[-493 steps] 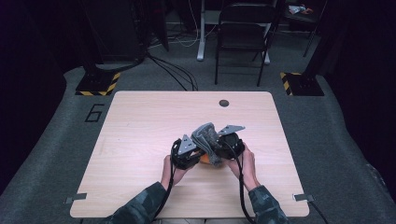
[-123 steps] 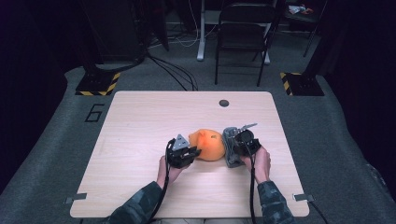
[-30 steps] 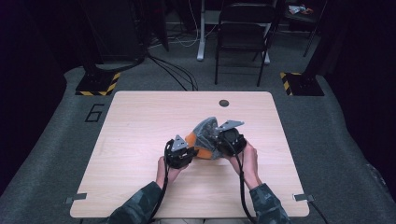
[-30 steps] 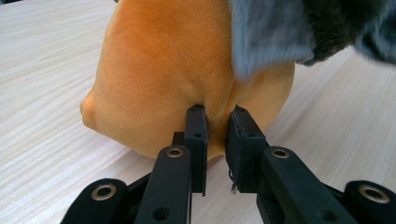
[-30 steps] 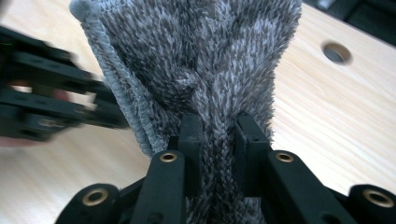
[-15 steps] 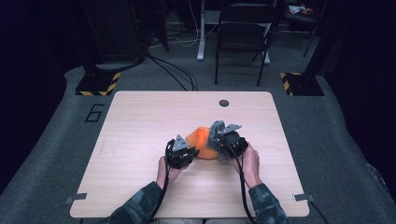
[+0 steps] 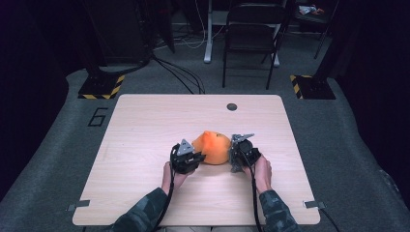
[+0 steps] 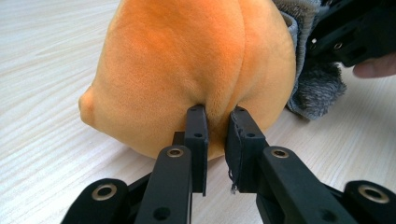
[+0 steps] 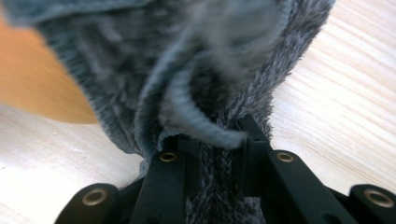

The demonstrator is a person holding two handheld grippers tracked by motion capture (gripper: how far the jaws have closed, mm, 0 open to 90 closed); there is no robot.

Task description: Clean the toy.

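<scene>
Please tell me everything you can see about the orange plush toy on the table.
The orange plush toy is a rounded, soft thing with short velvety pile, a seam running down it and a small nub at one side. It lies on the light wooden table, near the person's edge, between the two hand-held grippers. The left hand-held gripper pinches a fold of its fabric. At its far end a grey knitted cloth lies against it, and the right hand-held gripper is shut on that cloth.

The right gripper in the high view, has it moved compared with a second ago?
Yes. The right gripper, shut on the grey knit cloth, has come down toward the person, farther from the round hole in the table, uncovering the orange plush.
</scene>
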